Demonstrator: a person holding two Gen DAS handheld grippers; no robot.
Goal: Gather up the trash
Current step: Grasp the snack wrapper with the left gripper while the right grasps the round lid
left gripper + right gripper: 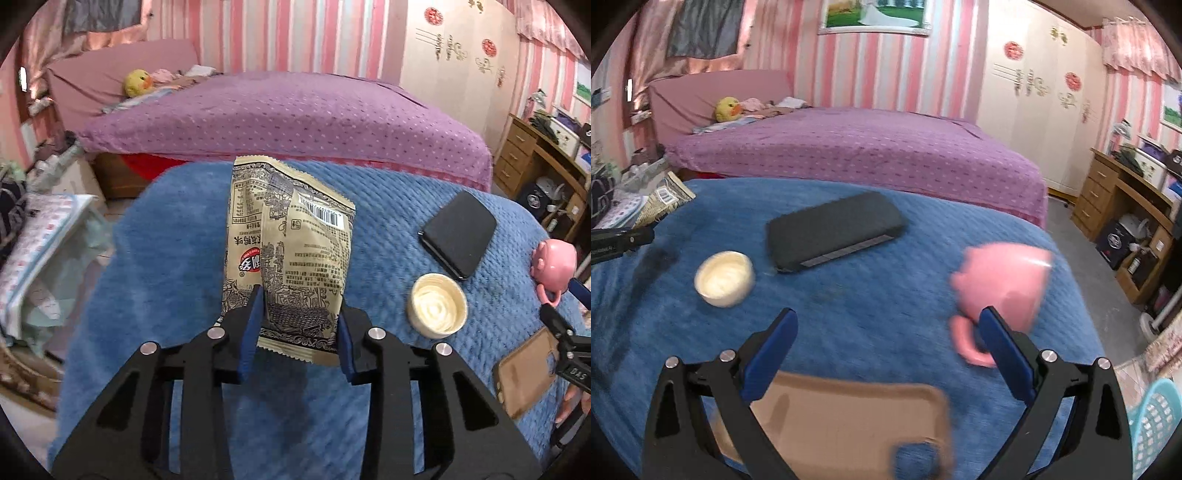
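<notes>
Your left gripper point(299, 325) pinches the snack wrapper point(288, 251) by its bottom seam, upright at frame centre, ready to bin; your right gripper point(886, 343) gapes empty, lower centre.

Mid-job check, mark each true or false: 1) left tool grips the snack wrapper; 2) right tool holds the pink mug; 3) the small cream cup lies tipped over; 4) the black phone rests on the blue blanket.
1) The left tool grips the snack wrapper: true.
2) The right tool holds the pink mug: false, it is open and empty; the mug stands beside one finger.
3) The cream cup lies tipped over: false, it stands upright.
4) The black phone rests on the blue blanket: true.
</notes>
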